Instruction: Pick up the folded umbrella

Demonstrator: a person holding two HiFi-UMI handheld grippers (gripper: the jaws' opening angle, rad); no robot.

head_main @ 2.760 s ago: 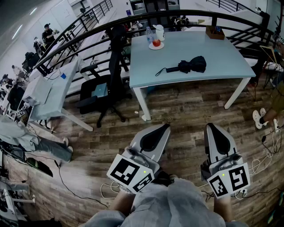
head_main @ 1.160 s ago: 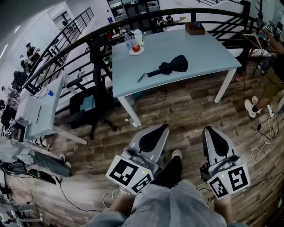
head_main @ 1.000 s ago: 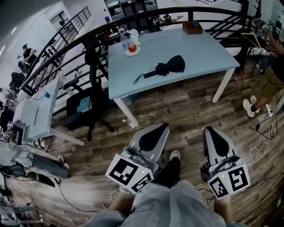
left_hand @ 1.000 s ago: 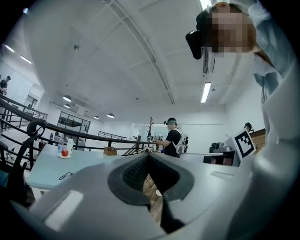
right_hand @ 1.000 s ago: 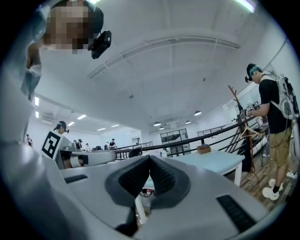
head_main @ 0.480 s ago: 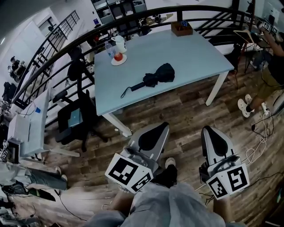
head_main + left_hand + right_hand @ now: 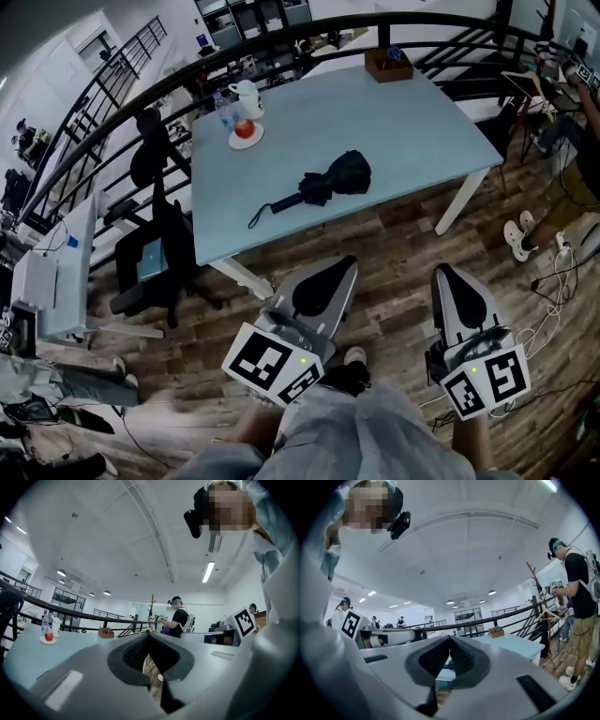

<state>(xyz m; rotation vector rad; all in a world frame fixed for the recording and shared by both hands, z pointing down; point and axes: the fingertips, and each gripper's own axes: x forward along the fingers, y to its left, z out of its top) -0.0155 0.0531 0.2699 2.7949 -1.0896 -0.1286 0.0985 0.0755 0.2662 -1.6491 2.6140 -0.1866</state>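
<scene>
Grey left gripper (image 7: 323, 274) and grey right gripper (image 7: 459, 281): fully closed, empty, level, side by side, well apart from black folded umbrella (image 7: 328, 183) on pale-blue table (image 7: 412, 112).

Pale blue table (image 7: 412, 122) bears folded umbrella (image 7: 328, 186), saucer (image 7: 253, 141), wooden box (image 7: 388, 66).

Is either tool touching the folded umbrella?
No, the folded umbrella lies on the table; left tool and right tool hang over the floor, short of it.
</scene>
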